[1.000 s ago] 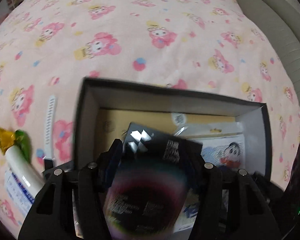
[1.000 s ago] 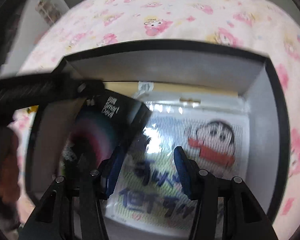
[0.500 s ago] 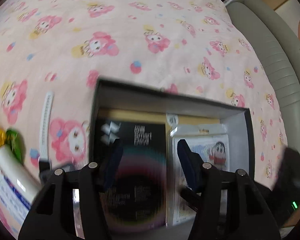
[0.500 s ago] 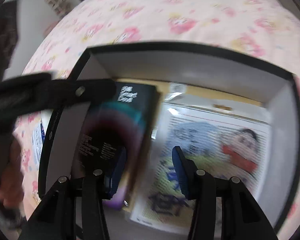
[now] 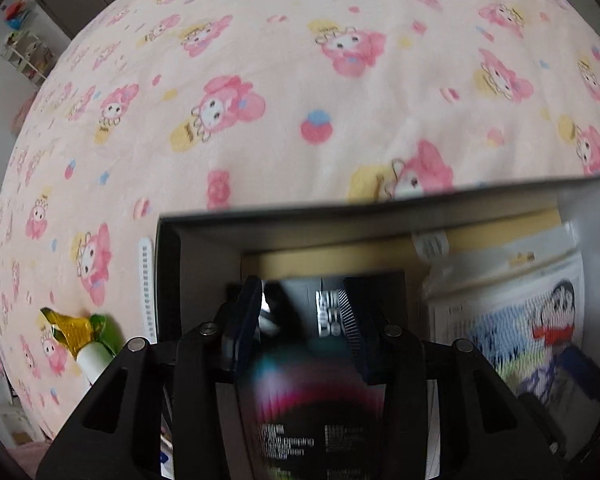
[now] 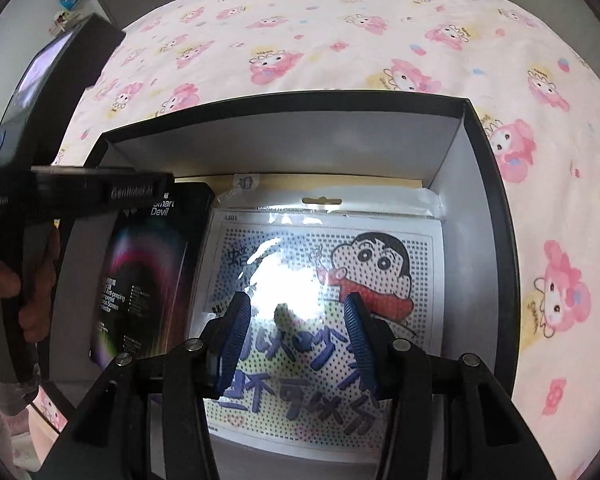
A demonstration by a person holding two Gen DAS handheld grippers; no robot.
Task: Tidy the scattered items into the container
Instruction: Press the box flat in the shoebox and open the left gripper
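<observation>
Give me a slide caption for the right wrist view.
Right gripper hovers open over cartoon bead kit beside black screen-protector box inside container.

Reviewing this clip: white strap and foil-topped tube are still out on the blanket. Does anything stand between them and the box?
Only the box's own left wall separates them from the inside. The white strap lies just outside it on the blanket; the foil-topped tube is further left. Inside, the black screen-protector pack and cartoon kit already cover much of the floor.
</observation>
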